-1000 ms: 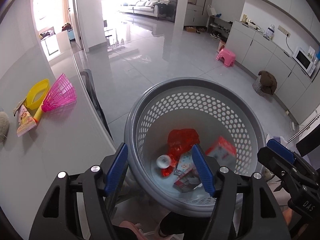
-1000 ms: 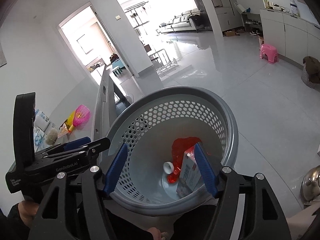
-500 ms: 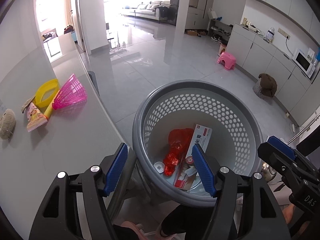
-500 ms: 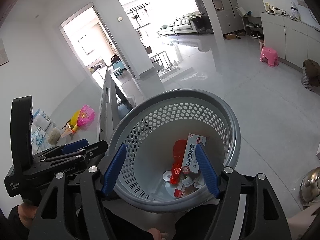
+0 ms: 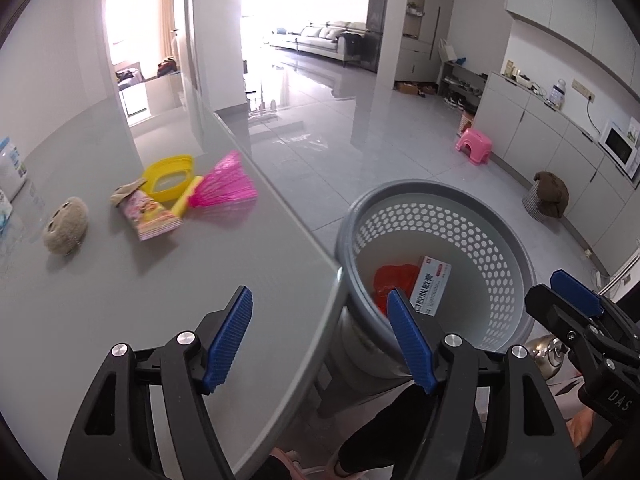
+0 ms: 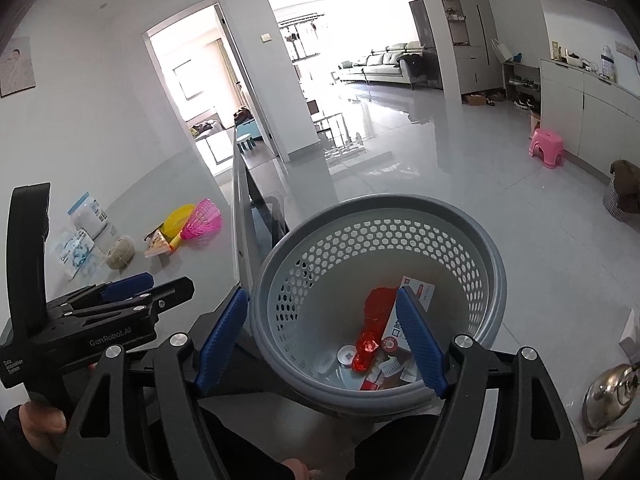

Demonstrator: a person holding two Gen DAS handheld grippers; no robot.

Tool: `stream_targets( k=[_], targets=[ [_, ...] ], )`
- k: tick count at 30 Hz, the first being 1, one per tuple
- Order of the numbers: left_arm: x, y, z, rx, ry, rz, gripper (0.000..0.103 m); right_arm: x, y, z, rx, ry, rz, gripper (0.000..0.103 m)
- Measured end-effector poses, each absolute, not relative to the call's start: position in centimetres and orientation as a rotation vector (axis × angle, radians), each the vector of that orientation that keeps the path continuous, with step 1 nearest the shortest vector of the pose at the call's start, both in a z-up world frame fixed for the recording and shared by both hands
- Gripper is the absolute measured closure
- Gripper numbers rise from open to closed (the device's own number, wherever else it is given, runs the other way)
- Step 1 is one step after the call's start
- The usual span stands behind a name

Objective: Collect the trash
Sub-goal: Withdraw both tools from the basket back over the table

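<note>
Both grippers, left [image 5: 320, 336] and right [image 6: 320, 338], have wide, empty jaws. Trash (a snack wrapper [image 5: 150, 216]) lies far left on the counter [image 5: 120, 300]; the thin wrapper could slip out before reaching the basket [image 6: 460, 216].

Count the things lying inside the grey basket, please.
4 visible in the grey basket: toothpaste box, red wrapper, white cap, toothbrush pack at the bottom. The near rim may hide more.

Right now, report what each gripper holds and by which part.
Nothing is held. The left gripper is open and empty above the table edge; the right gripper is open and empty over the grey basket.
</note>
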State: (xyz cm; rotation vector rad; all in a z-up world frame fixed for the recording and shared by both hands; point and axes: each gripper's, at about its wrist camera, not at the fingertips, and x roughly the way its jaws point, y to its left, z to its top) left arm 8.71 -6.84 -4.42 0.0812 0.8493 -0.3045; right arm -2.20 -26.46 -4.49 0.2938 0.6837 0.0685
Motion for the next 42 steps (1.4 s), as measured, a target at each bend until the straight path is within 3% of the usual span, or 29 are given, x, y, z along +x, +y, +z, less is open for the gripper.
stream_targets(
  k=[12,19,28,42],
  targets=[
    [6.6,1.7,-3.3,-0.002,0.808,-0.180,0.029,-2.7,-21.2,-2.6,0.181,0.666,0.094,0.026],
    [4.9,6.4,-2.7,-0.031,0.779,-0.107,0.024,-2.8,-17.7,-2.3,0.168,0.660,0.190,0.020],
    [3.4,12.8,-2.7,-0.079,0.752,0.010,0.014,-0.8,-13.6,-2.3,0.160,0.682,0.291,0.020],
    [7.4,17.2,-3.0,-0.135,0.725,0.091,0.010,5.3,-10.9,-2.9,0.113,0.700,0.272,0.020]
  ],
)
